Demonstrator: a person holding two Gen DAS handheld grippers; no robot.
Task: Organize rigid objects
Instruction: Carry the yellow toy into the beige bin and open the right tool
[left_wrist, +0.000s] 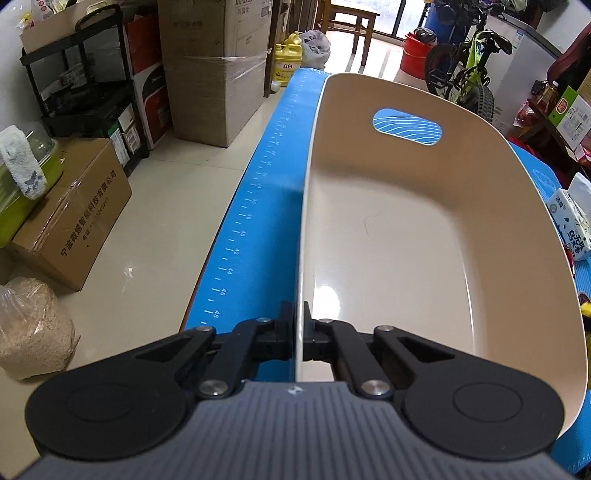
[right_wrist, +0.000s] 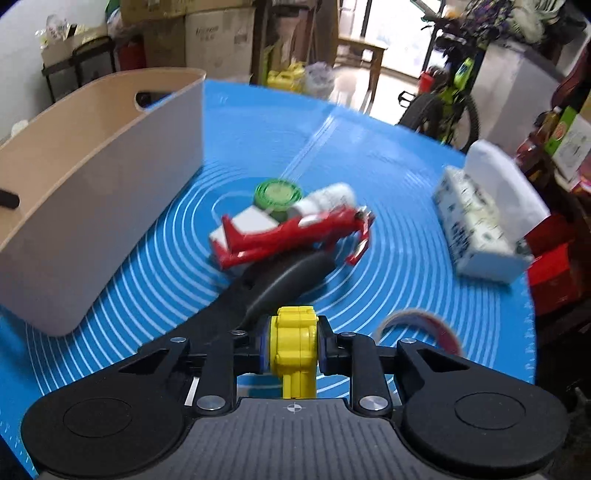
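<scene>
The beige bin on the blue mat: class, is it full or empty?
Empty. The left wrist view looks straight into the beige bin and shows only its bare glossy floor; the toys lie outside on the blue mat.

Bright daylight, fisheye-bent edges; right wrist view motion-blurred.

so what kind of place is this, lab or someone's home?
Most likely a home, a lived-in room doubling as storage. Stacked cardboard boxes line the wall, a green bicycle is parked by the bright doorway, and a yellow detergent jug sits on the tiled floor beside the table's blue mat.
</scene>
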